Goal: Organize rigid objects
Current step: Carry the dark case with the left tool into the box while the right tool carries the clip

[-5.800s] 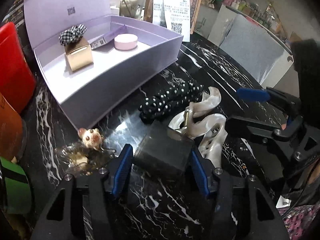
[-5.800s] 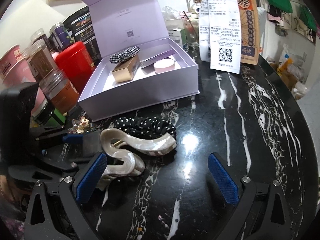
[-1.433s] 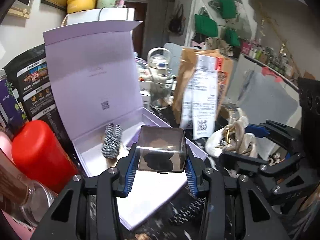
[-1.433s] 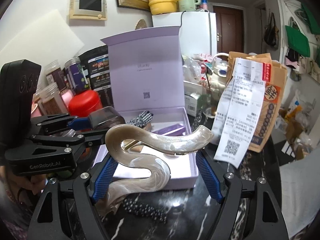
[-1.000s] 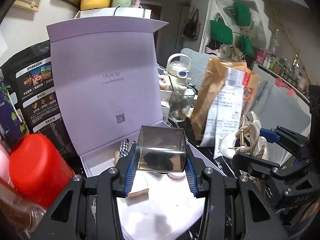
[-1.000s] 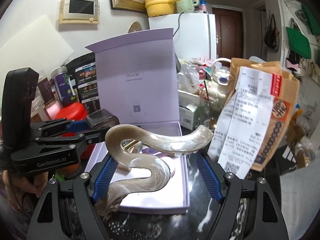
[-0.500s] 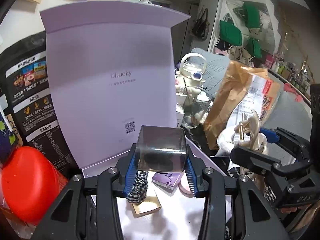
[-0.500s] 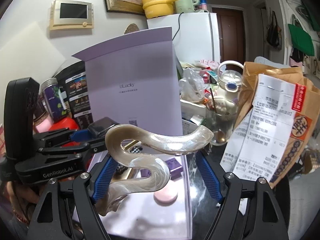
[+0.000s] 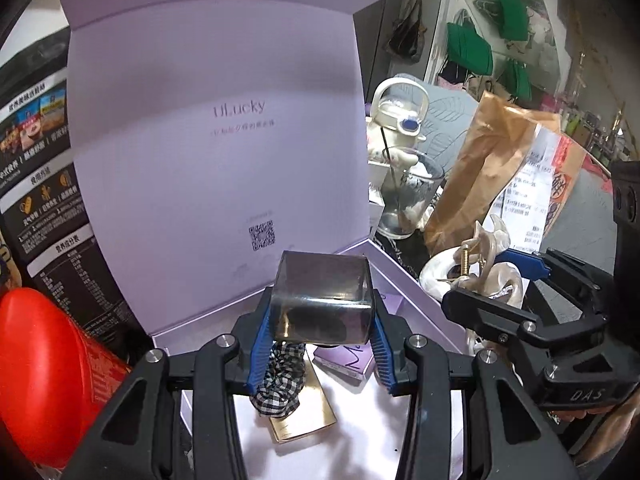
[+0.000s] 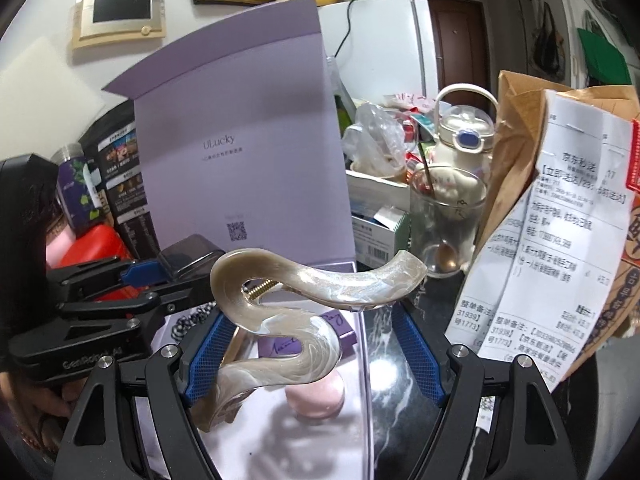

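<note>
My left gripper (image 9: 318, 354) is shut on a smoky translucent box (image 9: 322, 298) and holds it above the open lilac gift box (image 9: 412, 292). My right gripper (image 10: 314, 354) is shut on a pearly wavy hair claw (image 10: 288, 304), held over the box's right side (image 10: 366, 360). The claw also shows in the left wrist view (image 9: 468, 276), and the smoky box in the right wrist view (image 10: 188, 258). Inside the box lie a checked scrunchie (image 9: 280, 380) on a gold case (image 9: 308, 420), a purple card (image 9: 348, 364) and a pink round tin (image 10: 316, 398).
The lid (image 9: 216, 152) stands upright behind the box. A red canister (image 9: 44, 376) and dark snack bags (image 9: 40, 184) are at the left. A glass (image 10: 444, 220), a white kettle (image 10: 460, 136) and a paper bag with receipts (image 10: 560, 220) stand at the right.
Both grippers have moved forward and lower over the lilac box, each still holding its object. The lid looms larger and the box's contents are nearer.
</note>
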Tool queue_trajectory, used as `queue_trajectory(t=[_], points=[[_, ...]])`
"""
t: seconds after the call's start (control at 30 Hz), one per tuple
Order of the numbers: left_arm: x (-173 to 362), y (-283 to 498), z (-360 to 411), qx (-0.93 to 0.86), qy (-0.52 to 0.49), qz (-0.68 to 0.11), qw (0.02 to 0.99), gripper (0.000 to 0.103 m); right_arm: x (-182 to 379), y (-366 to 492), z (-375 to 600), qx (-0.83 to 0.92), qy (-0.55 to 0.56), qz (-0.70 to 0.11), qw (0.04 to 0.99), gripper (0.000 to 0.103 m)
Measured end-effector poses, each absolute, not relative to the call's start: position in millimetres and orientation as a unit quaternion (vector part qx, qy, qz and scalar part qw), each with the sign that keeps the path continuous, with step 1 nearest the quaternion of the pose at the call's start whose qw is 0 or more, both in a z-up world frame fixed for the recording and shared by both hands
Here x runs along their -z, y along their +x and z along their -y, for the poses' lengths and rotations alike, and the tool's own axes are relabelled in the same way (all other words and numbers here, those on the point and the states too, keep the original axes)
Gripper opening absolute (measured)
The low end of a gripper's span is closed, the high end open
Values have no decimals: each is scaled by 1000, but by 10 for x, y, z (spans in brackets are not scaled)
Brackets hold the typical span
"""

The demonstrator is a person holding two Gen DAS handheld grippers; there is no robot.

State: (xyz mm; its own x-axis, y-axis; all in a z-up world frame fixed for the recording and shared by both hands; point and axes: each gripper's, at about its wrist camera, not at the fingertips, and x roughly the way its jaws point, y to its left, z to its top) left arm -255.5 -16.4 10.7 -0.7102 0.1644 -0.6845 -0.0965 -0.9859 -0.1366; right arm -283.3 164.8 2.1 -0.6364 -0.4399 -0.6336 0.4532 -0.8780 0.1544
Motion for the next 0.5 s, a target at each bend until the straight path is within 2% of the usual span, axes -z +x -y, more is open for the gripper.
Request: queue_trajectory(t=[0.5], points=[[133, -2704, 223, -906, -412, 54, 74, 43, 286, -2988, -1584, 889, 380, -10, 254, 80]])
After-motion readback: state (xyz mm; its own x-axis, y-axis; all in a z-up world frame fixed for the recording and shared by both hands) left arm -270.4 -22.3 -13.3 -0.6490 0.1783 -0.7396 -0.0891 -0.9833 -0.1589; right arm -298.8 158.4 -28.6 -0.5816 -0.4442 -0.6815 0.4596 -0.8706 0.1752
